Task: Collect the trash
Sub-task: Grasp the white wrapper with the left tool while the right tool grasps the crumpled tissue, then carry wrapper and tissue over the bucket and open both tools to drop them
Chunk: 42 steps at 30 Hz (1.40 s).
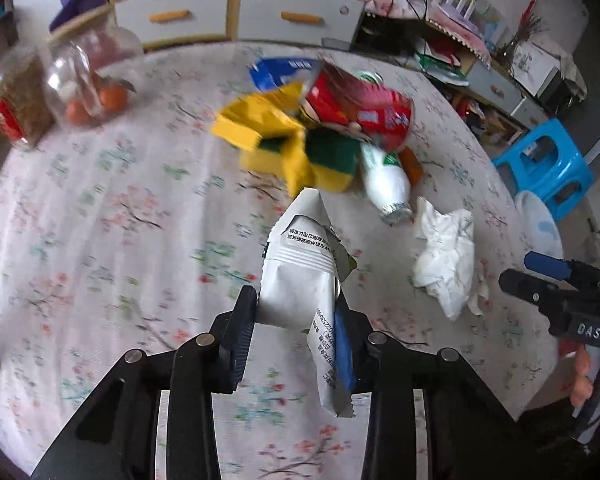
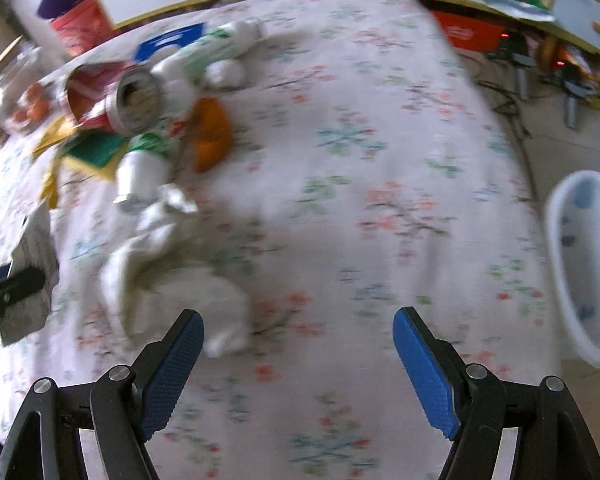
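White foil wrapper (image 1: 300, 264) is being clamped by left gripper (image 1: 296, 320), above floral tablecloth (image 1: 100, 208) | right gripper (image 2: 298, 344) is being held apart, empty, near crumpled tissue (image 2: 172, 256) | risk: wrapper being pinched off-centre, possibly slipping before white bin (image 2: 580, 264).

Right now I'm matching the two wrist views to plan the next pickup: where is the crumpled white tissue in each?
Left wrist view: crumpled white tissue, right of centre, beside the held white wrapper.
Right wrist view: tissue, left of centre, blurred.
Shared landmark: the white bottle lying just beyond it.
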### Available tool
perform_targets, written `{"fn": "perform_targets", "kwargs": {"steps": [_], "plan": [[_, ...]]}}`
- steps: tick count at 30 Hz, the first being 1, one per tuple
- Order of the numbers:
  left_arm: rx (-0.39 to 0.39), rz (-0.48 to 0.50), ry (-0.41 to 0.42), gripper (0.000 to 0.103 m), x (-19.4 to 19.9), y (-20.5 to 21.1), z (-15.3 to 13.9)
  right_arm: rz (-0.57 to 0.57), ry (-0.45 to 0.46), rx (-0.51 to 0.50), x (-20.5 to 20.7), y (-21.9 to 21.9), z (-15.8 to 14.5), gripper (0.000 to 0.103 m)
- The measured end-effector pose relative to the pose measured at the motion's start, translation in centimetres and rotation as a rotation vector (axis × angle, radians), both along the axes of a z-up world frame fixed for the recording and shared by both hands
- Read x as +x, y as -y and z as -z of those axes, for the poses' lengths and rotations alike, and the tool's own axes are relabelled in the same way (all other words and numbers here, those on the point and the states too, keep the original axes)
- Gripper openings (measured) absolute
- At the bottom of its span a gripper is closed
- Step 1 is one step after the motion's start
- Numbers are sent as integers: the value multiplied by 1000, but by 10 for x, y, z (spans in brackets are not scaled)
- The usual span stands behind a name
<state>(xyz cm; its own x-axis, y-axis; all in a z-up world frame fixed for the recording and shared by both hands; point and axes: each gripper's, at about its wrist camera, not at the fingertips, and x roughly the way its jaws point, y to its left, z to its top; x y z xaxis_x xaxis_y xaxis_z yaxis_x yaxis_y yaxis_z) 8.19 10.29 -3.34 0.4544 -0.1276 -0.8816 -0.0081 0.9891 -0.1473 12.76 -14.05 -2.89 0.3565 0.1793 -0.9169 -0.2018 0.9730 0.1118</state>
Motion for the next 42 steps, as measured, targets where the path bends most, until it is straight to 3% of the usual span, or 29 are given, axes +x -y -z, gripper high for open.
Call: {"fn": "perform_targets", "kwargs": {"steps": [13,25,28,30,33,42], "plan": [[15,-31,4,38,-6,-21,-2,-108,-25,9,1,-67,19,81],[9,-37,-3,38,-2,-20,-1,-80,-34,-20,11,-76,37,81],[7,-36,-1,38,-1,-18,-1,-72,-27,-21,11,-73,37,66],[5,-33,0,38,0,-16,-2,-78,-21,-16,9,-69,34,49],[-2,-29,5,38,-1,-13,-5,-93,-16,-5,7,-68,29,39],[-21,-19,27,38,2,1,-14,-111,55,-19,-5,-57,7,37]]}}
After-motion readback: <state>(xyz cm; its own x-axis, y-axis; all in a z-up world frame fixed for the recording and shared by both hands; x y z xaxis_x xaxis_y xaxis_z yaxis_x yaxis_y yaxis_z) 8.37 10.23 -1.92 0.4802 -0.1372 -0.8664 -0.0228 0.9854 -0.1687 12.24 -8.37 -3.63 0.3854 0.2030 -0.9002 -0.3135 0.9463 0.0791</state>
